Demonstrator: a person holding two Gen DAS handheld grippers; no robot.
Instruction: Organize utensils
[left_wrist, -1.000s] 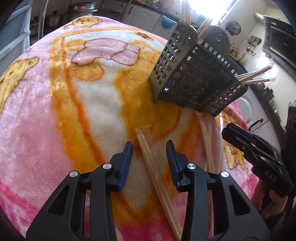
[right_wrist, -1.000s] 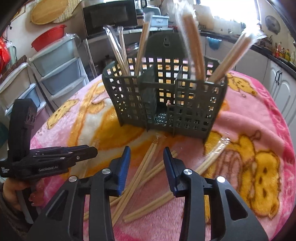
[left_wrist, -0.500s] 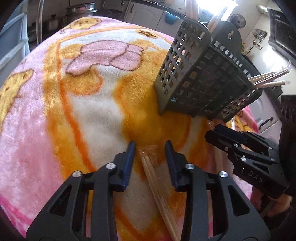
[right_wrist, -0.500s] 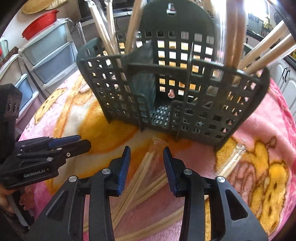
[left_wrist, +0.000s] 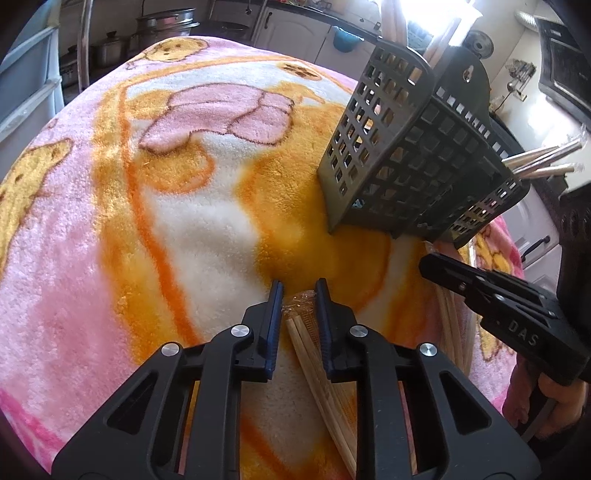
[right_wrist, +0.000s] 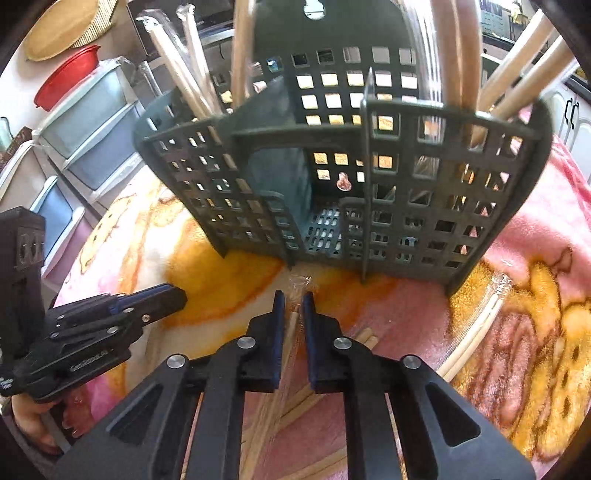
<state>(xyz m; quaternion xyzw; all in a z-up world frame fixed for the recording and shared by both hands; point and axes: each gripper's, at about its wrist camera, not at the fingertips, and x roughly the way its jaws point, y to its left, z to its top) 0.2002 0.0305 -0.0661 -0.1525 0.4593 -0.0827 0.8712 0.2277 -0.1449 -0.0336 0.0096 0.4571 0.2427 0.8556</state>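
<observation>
A dark grey slotted utensil basket (left_wrist: 406, 166) (right_wrist: 406, 184) stands on the blanket, holding several wrapped chopsticks upright. My left gripper (left_wrist: 298, 295) is low over the blanket with its jaws closing. Its pads press the thick end of a plastic-wrapped chopstick pair (left_wrist: 306, 339). My right gripper (right_wrist: 293, 295), just in front of the basket, is also closing, its pads tight on another wrapped chopstick pair (right_wrist: 293, 325). Each gripper shows in the other's view: the right gripper (left_wrist: 430, 264) and the left gripper (right_wrist: 181, 295).
More loose chopsticks (right_wrist: 365, 338) and a white wrapped pair (right_wrist: 476, 336) lie on the pink and orange blanket (left_wrist: 110, 221). Plastic storage drawers (right_wrist: 85, 122) and a red bowl (right_wrist: 66, 85) stand beyond the table's left edge. Pots (left_wrist: 166, 22) and cabinets are behind.
Both grippers have narrowed their jaws onto the wrapped chopstick pairs. The right gripper has moved closer to the basket and lower.
</observation>
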